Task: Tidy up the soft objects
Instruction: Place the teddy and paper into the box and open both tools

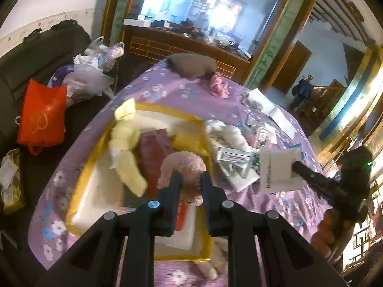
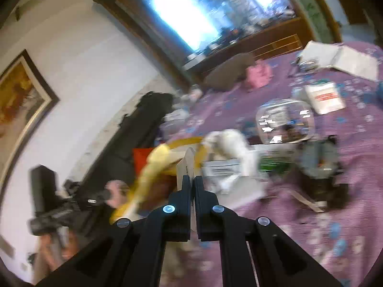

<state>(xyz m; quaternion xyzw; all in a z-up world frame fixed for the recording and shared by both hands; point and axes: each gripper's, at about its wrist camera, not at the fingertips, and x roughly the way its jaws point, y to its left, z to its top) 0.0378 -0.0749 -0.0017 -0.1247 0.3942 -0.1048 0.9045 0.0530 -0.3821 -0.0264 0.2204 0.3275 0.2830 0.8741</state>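
Two claws show in these pictures, one in each view. In the left wrist view the left claw [image 1: 190, 175] sits low in the middle and pinches a fluffy pink toy [image 1: 183, 167]. Its black arms cover the bottom of the toy, so what kind of toy it is stays hard to tell. The toy hangs over a yellow-edged box [image 1: 83, 167] that lies on a table with a purple flowered cloth [image 1: 167, 91].

A pale yellow soft toy [image 1: 124, 141] lies in the box. Its long body runs from the upper left of the box down toward the middle, with one end pointing to the top of the frame. A white soft thing [image 1: 229, 134] rests at the right edge of the box, partly under clear packets. A pink cloth [image 1: 219, 86] and a brown cushion [image 1: 191, 65] lie far up the table.

At the right edge the right claw [image 1: 295, 165] nips a white paper sheet [image 1: 278, 169].

The right wrist view is very blurry. There the right claw [image 2: 192, 178] is pressed together on the thin paper sheet [image 2: 188, 165], seen edge-on. The left claw [image 2: 107, 193] shows at lower left with the pink toy [image 2: 116, 191], mostly a smear. A clear plastic tub [image 2: 284, 122] sits at the middle right.
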